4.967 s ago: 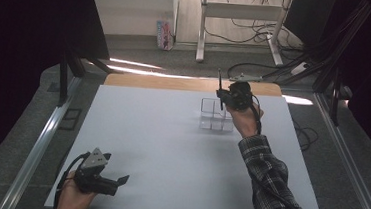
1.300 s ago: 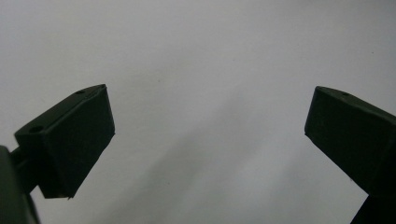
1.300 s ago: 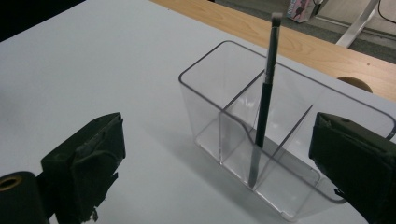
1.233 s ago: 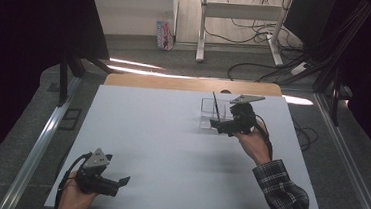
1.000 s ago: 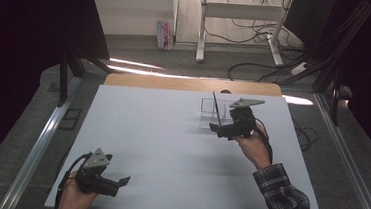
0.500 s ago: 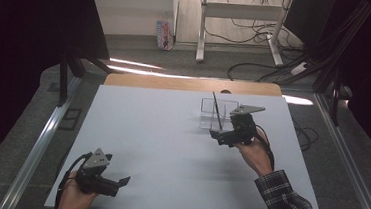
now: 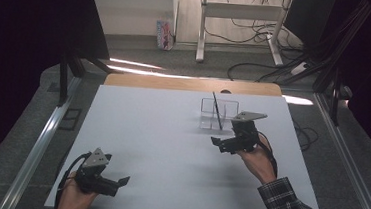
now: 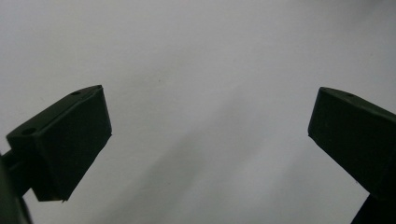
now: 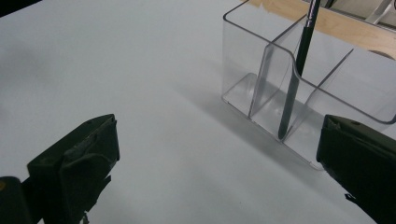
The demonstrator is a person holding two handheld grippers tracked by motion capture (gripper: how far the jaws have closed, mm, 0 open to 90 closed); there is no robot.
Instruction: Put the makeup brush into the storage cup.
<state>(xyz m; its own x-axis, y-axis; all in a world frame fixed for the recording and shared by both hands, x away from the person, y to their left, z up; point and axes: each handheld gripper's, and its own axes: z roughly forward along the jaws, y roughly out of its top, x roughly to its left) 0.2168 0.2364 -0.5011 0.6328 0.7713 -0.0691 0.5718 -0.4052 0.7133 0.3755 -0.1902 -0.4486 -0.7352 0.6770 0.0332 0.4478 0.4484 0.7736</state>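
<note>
A clear plastic organizer (image 7: pixel 219 114) with several compartments stands on the white table top (image 7: pixel 161 132) toward the back right; the right gripper view shows the organizer (image 9: pixel 299 98) close up. A thin black pen (image 7: pixel 217 110) leans upright in one compartment, the pen (image 9: pixel 299 70) resting on the divider edge. My right gripper (image 7: pixel 216 143) hovers open just in front of the organizer, nothing between its jaws (image 9: pixel 219 163). My left gripper (image 7: pixel 119 183) sits open near the front left edge, its jaws wide over bare table (image 8: pixel 210 135).
A wooden strip (image 7: pixel 190 84) borders the table's far edge. Metal rails (image 7: pixel 40 143) run along both sides. Behind the table are a desk frame (image 7: pixel 240 18), floor cables (image 7: pixel 276 66) and a small carton (image 7: pixel 164 32).
My right gripper has drawn back from the organizer toward the front, leaving the pen standing in it. The left gripper has stayed put.
</note>
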